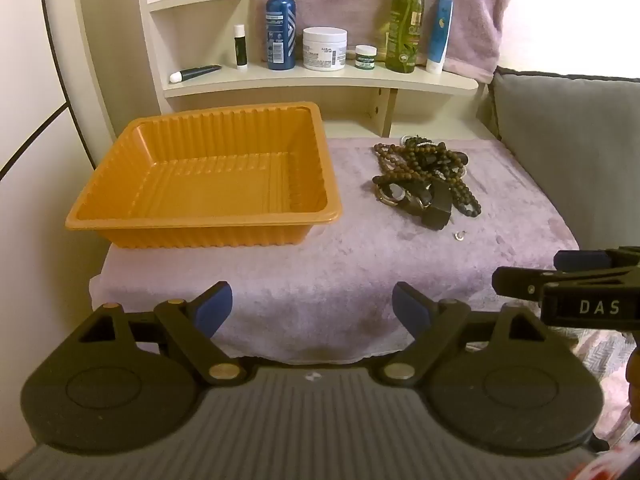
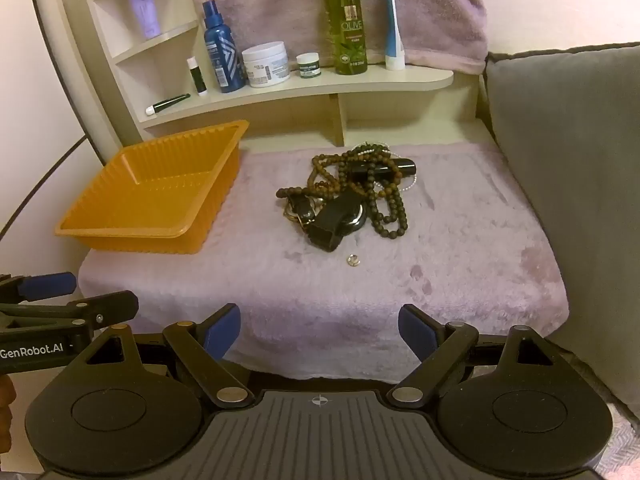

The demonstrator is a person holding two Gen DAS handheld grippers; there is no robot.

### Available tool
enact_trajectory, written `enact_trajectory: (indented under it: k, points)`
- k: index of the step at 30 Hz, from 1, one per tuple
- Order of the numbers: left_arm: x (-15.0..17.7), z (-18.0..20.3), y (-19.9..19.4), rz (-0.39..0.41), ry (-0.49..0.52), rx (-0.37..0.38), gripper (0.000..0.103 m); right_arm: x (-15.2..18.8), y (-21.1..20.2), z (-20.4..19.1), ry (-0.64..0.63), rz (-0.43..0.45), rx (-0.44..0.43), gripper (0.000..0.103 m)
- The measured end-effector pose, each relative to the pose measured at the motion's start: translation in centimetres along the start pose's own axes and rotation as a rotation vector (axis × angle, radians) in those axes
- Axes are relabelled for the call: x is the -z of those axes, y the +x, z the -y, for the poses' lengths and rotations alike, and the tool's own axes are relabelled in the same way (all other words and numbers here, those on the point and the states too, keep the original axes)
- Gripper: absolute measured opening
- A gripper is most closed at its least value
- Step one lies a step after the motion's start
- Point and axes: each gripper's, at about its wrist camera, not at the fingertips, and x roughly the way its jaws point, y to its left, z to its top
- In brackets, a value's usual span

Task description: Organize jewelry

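An empty orange ribbed plastic tray (image 1: 120, 216) (image 2: 100, 232) stands on the left of a lilac towel. A tangled pile of jewelry (image 1: 426, 178) (image 2: 352, 196), brown bead strings, black watches and a gold-rimmed watch, lies to its right. A small silver ring (image 1: 460, 235) (image 2: 353, 259) lies alone in front of the pile. My left gripper (image 1: 312, 312) is open and empty at the towel's front edge. My right gripper (image 2: 320, 332) is open and empty, level with it, to its right, short of the pile.
A cream shelf (image 1: 320, 78) (image 2: 304, 88) behind the towel holds bottles, jars and tubes. A grey cushion (image 1: 568, 128) (image 2: 568, 152) borders the right side. A pink towel hangs behind the shelf.
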Motion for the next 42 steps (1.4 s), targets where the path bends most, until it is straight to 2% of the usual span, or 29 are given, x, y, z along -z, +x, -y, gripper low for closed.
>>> enact_trajectory:
  k: [9, 42]
  points:
    - [0.77, 0.45, -0.05, 0.008, 0.015, 0.013, 0.086, -0.08, -0.07, -0.03, 0.002, -0.001, -0.003, 0.086]
    - [0.26, 0.15, 0.12, -0.002, -0.004, 0.017, 0.086, -0.07, -0.12, -0.11, 0.001, 0.001, -0.003, 0.086]
